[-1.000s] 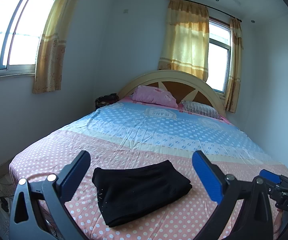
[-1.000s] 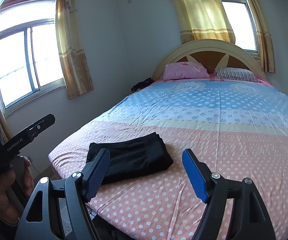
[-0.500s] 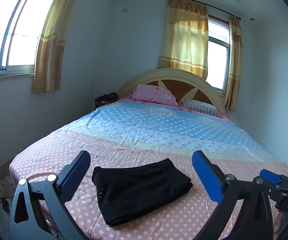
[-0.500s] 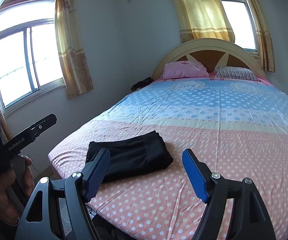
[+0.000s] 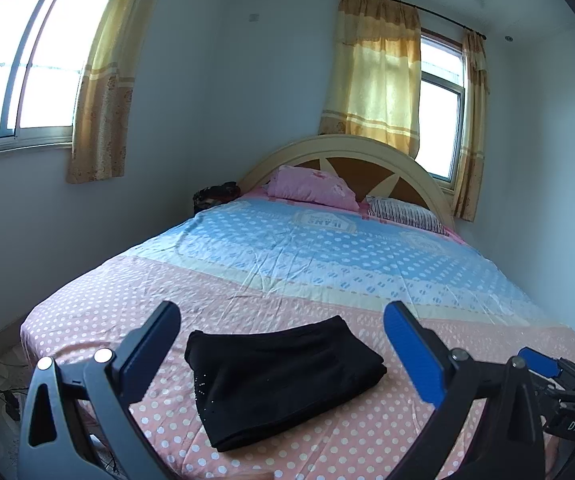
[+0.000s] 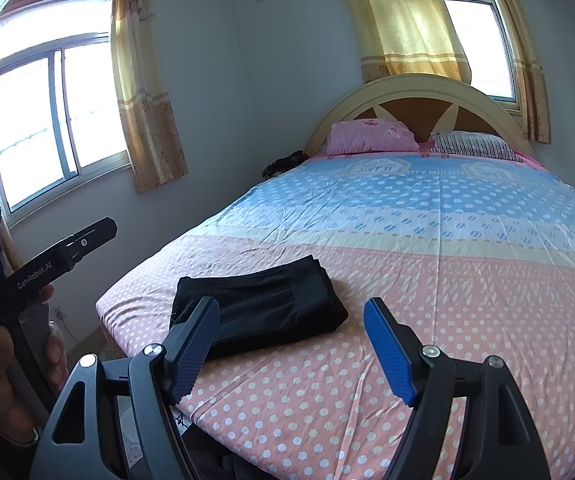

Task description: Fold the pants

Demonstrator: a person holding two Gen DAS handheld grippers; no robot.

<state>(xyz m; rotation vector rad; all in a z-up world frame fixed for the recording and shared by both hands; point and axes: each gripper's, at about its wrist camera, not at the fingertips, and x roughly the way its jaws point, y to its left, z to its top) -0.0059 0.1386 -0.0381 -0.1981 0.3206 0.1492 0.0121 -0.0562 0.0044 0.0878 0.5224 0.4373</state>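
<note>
Since the black pants [image 5: 283, 380] lie folded near the bed's [image 5: 367, 280] foot, soft and limp, grip their stacked edges; left hand-held gripper [image 5: 281, 346] and right hand-held gripper [image 6: 293, 344] gape wide, empty.

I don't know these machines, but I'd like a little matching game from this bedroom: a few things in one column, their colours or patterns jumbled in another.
Things:
1. pants
2. left pillow
3. right pillow
4. curtains

Looks:
a. yellow
b. striped
c. black
d. pink

Pairs: 1-c, 2-d, 3-b, 4-a
</note>
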